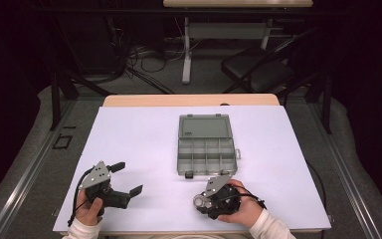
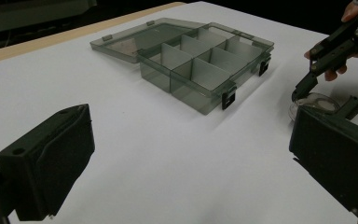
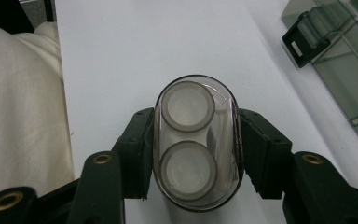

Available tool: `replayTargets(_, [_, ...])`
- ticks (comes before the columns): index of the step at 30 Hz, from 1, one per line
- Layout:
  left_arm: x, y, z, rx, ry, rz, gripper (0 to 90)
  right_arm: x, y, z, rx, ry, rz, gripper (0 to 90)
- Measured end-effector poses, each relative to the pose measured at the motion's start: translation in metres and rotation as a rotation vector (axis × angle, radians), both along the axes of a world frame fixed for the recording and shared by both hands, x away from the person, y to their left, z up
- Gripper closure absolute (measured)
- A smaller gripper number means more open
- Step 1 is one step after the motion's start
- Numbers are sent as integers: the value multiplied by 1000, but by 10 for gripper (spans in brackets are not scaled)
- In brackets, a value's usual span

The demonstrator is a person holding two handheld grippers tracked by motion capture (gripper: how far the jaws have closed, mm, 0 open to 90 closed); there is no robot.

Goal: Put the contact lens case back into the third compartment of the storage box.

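Slippage is the main worry: the clear oval case [image 3: 196, 144], with two white rings inside, sits pinched across its narrow sides between the right gripper's [image 3: 196, 154] pads, low over the white table [image 1: 139, 144] just in front of the open compartment box [image 1: 206, 147]. Smooth plastic could twist or pop free if tilted. It may snag a divider; compartment width is hard to judge. The left gripper [image 1: 127, 178] waits with jaws spread, holding nothing.
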State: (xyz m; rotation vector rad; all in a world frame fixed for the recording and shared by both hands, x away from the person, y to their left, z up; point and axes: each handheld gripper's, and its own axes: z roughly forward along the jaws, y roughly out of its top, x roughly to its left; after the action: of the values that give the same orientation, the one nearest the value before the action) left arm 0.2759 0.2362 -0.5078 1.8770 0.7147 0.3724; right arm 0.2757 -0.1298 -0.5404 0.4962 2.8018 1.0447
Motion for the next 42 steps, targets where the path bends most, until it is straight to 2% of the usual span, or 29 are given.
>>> replayTargets(23, [0, 1, 0, 0, 3, -3, 3, 4, -13, 11, 87, -37, -59, 486])
replayTargets(30, [0, 1, 0, -1, 1, -2, 3, 9, -22, 17, 95, -22, -143, 486])
replayTargets(33, [0, 0, 0, -1, 1, -2, 3, 10, -25, 18, 96, -20, -160, 486])
replayTargets(34, [0, 0, 0, -2, 2, -3, 3, 12, -27, 20, 89, -11, -181, 486])
replayTargets(42, [0, 0, 0, -2, 2, -1, 3, 18, -33, 26, 68, 2, -238, 486])
